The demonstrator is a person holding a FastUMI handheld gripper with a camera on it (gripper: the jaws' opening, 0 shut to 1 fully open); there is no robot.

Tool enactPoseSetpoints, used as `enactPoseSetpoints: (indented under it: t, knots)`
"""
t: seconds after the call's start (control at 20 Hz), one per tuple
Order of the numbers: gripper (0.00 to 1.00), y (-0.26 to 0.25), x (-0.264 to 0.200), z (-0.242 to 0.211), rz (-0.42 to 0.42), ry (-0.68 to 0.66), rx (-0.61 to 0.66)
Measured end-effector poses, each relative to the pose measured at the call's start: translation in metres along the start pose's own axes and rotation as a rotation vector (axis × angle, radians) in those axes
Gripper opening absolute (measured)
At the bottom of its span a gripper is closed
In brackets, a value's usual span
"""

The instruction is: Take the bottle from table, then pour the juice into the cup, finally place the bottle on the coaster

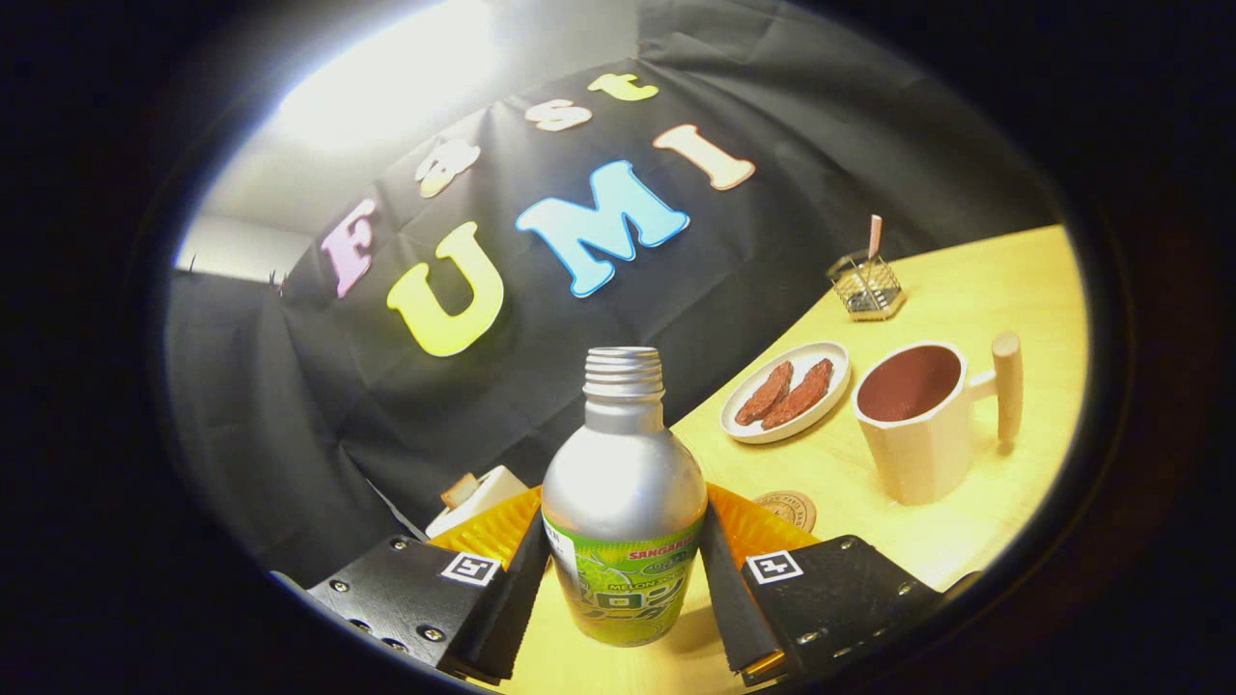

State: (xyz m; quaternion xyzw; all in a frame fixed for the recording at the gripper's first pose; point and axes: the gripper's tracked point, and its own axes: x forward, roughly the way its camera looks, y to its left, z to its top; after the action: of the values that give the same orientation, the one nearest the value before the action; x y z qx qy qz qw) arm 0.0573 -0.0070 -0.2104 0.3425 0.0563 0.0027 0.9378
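The jaws gripped the uncapped bottle from both sides above the tabletop. Beyond, the cup held dark juice; the coaster lay between them.

A light wooden table carries an open bottle standing between the gripper fingers, which press its sides, a round coaster just beyond, a cup, a plate and a wire holder.

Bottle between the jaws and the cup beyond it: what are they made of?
The silver threaded-neck bottle looks like brushed aluminium: matte metallic sheen above a printed green label. The jaws press its sides. The cream faceted cup seems glazed ceramic, its peg handle pale wood.
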Motion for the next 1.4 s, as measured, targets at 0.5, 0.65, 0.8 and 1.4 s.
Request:
enactPoseSetpoints:
  t: [0.5,0.65,0.8,1.4]
  knots:
    - [0.76,-0.026,0.005,0.011,-0.027,0.004,0.303]
    - [0.77,-0.029,0.006,0.017,-0.01,-0.001,0.423]
    - [0.77,-0.035,0.008,0.022,-0.016,-0.02,0.516]
    - [0.76,-0.038,0.009,0.029,-0.003,-0.05,0.791]
